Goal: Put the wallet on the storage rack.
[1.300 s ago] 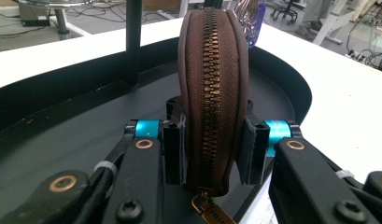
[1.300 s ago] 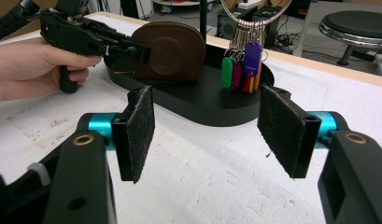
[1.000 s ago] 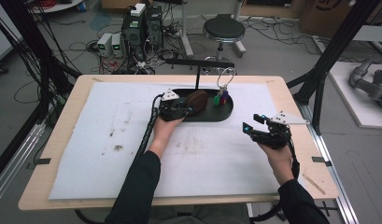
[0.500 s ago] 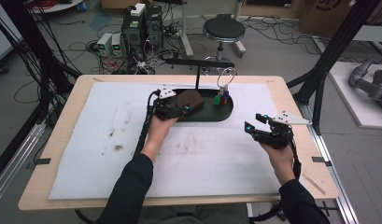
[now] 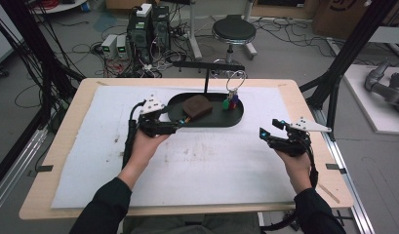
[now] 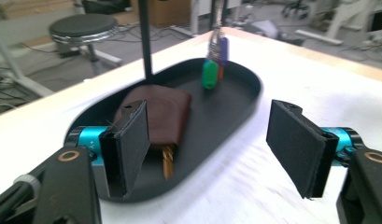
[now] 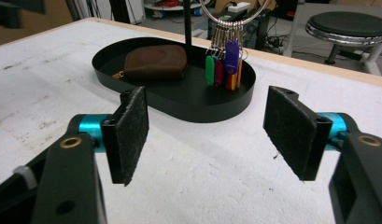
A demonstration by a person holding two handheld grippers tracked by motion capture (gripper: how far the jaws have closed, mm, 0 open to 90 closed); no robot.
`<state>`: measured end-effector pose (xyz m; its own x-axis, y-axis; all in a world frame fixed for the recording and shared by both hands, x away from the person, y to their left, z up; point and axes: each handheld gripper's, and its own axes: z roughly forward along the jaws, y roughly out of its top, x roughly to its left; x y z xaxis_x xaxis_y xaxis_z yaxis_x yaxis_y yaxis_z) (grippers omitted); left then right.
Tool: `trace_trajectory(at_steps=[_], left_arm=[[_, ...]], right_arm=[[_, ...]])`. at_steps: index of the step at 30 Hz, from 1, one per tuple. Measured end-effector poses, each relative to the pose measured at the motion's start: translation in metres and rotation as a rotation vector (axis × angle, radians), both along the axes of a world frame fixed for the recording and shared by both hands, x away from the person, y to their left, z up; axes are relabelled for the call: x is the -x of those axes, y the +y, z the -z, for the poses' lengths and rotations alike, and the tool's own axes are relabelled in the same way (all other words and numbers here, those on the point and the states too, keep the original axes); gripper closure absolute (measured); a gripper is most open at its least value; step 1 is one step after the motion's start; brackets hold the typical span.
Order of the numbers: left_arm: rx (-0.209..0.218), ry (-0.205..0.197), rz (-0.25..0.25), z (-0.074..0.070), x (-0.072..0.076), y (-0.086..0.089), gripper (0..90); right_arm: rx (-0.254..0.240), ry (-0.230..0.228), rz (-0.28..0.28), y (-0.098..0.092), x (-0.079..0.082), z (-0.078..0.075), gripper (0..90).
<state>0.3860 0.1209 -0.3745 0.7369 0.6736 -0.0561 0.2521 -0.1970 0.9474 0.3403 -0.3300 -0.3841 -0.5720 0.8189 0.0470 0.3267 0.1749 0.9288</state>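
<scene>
Backing off the tray point(image 5: 238, 117), the left gripper point(image 5: 175, 126) has just been opening and now stands wide, nothing between its jaws; the brown pouch point(image 6: 163, 116) lies inside. Right gripper point(image 5: 266, 134) hovers wide and empty. A careless retreat could snag the tray's rim.

Black tool point(image 6: 212, 149) with teal collars; dark sleeves point(image 5: 107, 207).

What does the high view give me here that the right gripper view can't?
The high view takes in both hands, the left gripper with jaws apart at the tray's near end, just opened with nothing between them, and the right gripper off to the side. The right gripper view brings out the large ring carrying the coloured tags. Both share the black tray and the brown pouch lying in it.
</scene>
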Motion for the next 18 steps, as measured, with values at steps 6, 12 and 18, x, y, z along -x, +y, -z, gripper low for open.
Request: trace_trajectory(at_steps=[6,12,18], left_arm=[[0.001,-0.013,0.023,-0.001,0.030,0.033,24.9],[-0.015,-0.022,-0.018,0.000,0.051,0.067,24.7],[0.026,-0.027,-0.062,0.014,0.061,0.100,24.7]], right_arm=[[-0.004,-0.021,0.030,-0.008,0.004,-0.002,29.5],[-0.032,-0.021,0.074,-0.021,0.007,-0.003,27.5],[-0.010,-0.016,0.075,-0.026,0.012,0.005,27.5]])
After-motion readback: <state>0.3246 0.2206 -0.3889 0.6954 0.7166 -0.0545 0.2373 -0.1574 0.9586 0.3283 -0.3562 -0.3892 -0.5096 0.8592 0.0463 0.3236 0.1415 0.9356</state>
